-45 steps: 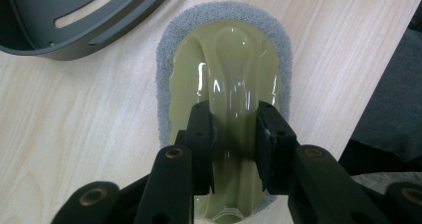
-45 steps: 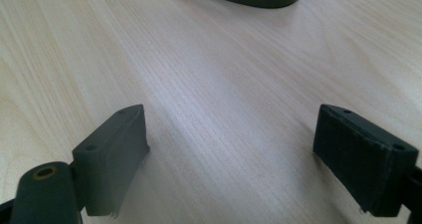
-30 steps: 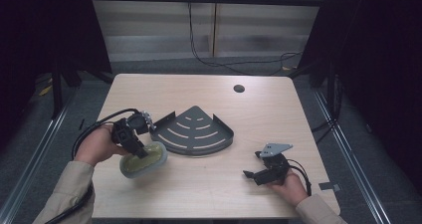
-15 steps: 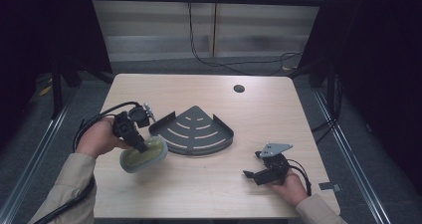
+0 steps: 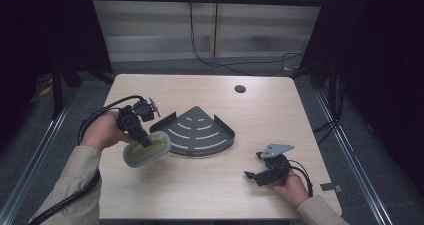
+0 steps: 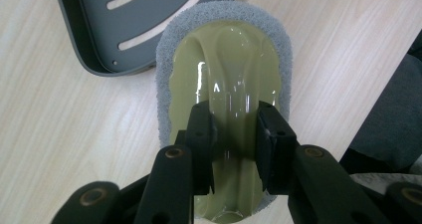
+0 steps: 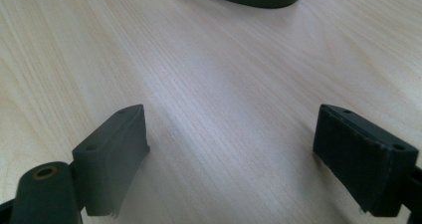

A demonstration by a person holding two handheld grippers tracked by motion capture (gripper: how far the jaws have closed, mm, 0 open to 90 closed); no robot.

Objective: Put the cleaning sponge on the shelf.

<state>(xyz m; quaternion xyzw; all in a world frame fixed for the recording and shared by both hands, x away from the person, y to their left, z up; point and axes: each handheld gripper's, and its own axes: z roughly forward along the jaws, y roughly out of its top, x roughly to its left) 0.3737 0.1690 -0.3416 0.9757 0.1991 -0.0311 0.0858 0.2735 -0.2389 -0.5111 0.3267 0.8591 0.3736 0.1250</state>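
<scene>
At the left, the left gripper (image 5: 142, 135) has its jaws clenched on the raised glossy ridge of the oval olive-green scrubbing pad with a grey foam rim (image 6: 224, 84), held just beside the corner of the dark grey quarter-round slotted metal tray (image 5: 197, 132); the likely step is setting it into the tray, so lift it clear of the tray wall and keep it level. At the right, the right gripper (image 5: 255, 175) rests with jaws released and empty on the pale wood-grain table (image 5: 280, 110), which stands in a dim room with dark curtains and floor cables.

Wood table (image 5: 300, 115), grey floor (image 5: 380, 185), dark surrounds.
</scene>
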